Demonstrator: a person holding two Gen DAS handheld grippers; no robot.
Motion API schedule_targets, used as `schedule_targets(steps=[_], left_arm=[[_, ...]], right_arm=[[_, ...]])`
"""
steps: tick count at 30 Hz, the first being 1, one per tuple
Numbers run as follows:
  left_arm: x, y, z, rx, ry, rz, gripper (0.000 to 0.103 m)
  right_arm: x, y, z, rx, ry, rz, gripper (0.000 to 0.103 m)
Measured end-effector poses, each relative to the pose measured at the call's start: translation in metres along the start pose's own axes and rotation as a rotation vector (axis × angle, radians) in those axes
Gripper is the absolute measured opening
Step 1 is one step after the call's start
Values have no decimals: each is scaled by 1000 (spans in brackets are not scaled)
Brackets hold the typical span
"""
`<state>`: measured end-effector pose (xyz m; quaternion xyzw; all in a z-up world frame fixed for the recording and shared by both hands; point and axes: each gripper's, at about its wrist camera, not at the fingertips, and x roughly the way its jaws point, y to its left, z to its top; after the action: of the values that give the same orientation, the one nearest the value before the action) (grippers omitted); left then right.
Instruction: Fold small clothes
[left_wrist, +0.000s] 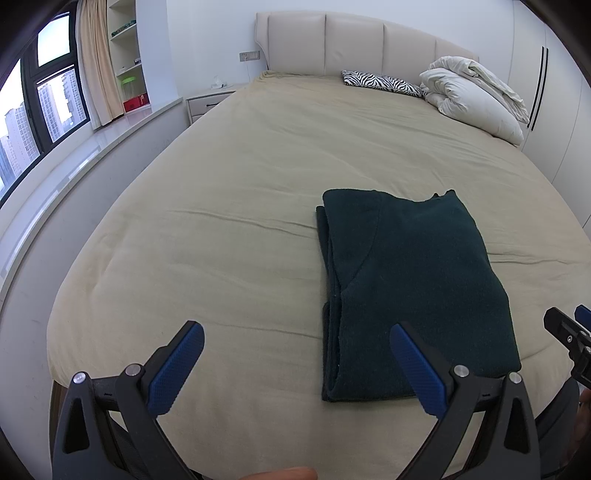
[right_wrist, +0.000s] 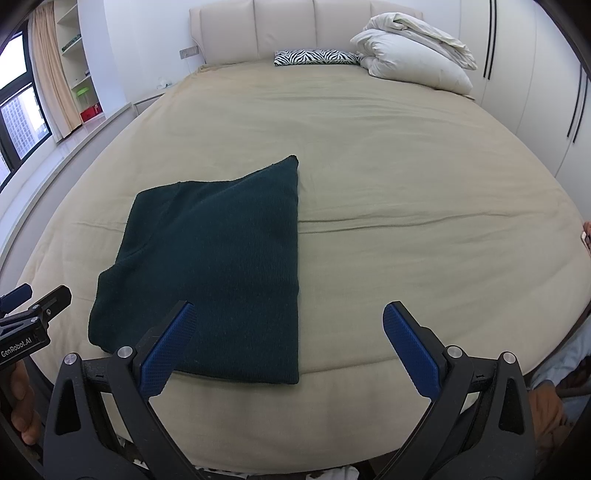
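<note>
A dark green knitted garment (left_wrist: 410, 288) lies folded into a neat rectangle on the beige bed sheet (left_wrist: 229, 229), near the foot of the bed. The same garment (right_wrist: 218, 269) fills the left half of the right wrist view. My left gripper (left_wrist: 295, 339) hovers open above the sheet to the garment's near left, holding nothing. My right gripper (right_wrist: 288, 317) is open too, over the garment's near right corner, with nothing between its blue pads (right_wrist: 406, 350). Each gripper shows at the edge of the other's view.
A zebra-print pillow (left_wrist: 382, 83) and a bundled white duvet (left_wrist: 476, 96) lie by the padded headboard (left_wrist: 354, 44). A window ledge (left_wrist: 74, 162), a bedside table (left_wrist: 210, 101) and shelves stand to the left, wardrobe doors (right_wrist: 535, 92) to the right.
</note>
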<state>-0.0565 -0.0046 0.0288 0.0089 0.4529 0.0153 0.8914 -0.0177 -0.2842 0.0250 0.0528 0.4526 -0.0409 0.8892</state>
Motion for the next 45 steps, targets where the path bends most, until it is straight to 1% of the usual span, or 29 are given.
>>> schedule_targets(steps=[21,45], left_arm=[[2,-1,-5,1,7,-2,103],[6,0,-3,5,19,-7,103]], right_arm=[[2,-5,-2,4,4,-2,103],[2,-5,-2,5,8,-1,103]])
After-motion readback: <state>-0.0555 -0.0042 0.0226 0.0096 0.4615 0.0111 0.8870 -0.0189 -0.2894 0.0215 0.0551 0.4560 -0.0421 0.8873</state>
